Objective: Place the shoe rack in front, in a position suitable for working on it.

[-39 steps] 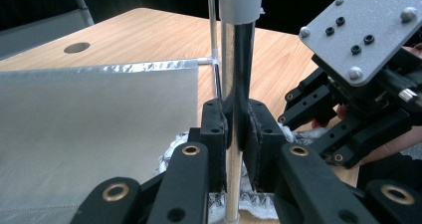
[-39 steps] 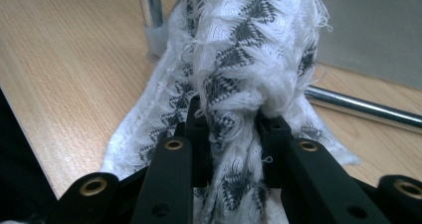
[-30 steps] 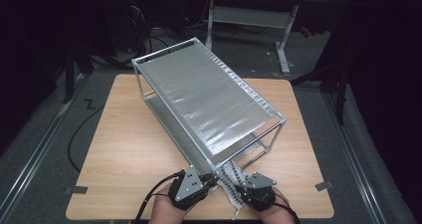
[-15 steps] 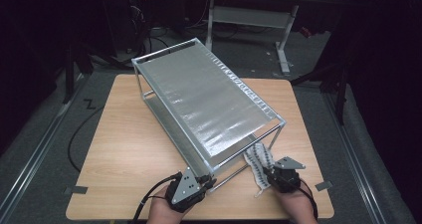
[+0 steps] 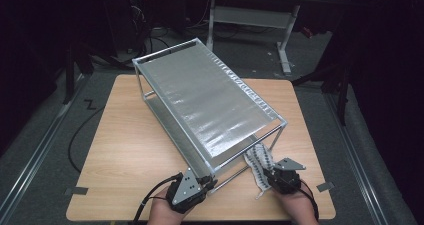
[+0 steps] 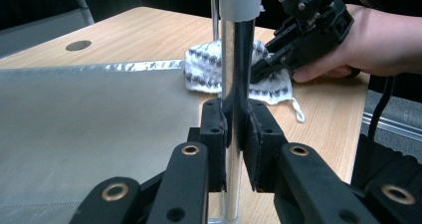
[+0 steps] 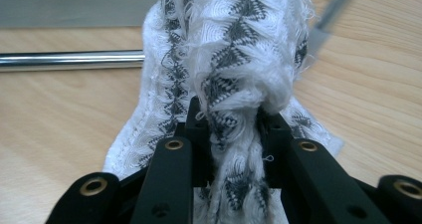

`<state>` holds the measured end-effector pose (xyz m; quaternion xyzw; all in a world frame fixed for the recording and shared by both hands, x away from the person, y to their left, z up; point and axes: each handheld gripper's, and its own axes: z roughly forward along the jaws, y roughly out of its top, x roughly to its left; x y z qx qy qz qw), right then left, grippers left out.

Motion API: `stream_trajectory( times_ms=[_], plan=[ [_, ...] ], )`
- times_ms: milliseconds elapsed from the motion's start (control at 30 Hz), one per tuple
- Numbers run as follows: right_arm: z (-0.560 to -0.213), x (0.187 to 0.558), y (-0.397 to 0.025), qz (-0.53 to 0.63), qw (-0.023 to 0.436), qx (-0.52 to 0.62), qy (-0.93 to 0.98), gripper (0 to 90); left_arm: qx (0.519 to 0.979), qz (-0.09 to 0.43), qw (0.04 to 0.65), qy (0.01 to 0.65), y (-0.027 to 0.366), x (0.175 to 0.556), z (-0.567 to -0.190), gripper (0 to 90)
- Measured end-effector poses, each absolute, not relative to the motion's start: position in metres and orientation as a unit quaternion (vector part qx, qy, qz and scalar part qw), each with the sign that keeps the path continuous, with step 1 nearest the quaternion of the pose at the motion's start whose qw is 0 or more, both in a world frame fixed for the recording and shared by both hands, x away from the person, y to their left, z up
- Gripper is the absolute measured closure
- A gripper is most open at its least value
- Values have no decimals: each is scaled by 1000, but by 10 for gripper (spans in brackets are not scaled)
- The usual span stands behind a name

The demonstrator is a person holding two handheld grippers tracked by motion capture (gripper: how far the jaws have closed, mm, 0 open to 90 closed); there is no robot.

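Right gripper (image 5: 267, 176) clamped on a bunched fold of the white knitted cloth with black zigzag pattern (image 5: 258, 161), which lies ahead of its jaws on the wooden table (image 5: 125, 150). Judged soft, light, limp; hold by a gathered edge. Left gripper (image 6: 234, 134) clamped on the chrome rack's corner post (image 6: 234, 59): rigid, smooth, likely slippery.

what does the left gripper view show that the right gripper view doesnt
Left gripper view alone: the left gripper clamped on the rack's upright post, and the person's hand holding the right gripper.
Right gripper view alone: the right gripper's jaws closed on a bunched fold of the cloth, close up.
Both: the white patterned cloth, the wooden table and the metal rack.
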<state>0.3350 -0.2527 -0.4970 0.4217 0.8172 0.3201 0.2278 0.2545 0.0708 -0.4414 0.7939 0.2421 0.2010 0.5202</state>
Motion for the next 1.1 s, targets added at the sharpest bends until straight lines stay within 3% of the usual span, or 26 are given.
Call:
stream_trajectory(
  times_ms=[1100],
  plan=[
    [-498, 271, -157, 347, 153, 247, 892, 729, 795, 197, 518, 246, 70, 255, -443, 795]
  ],
)
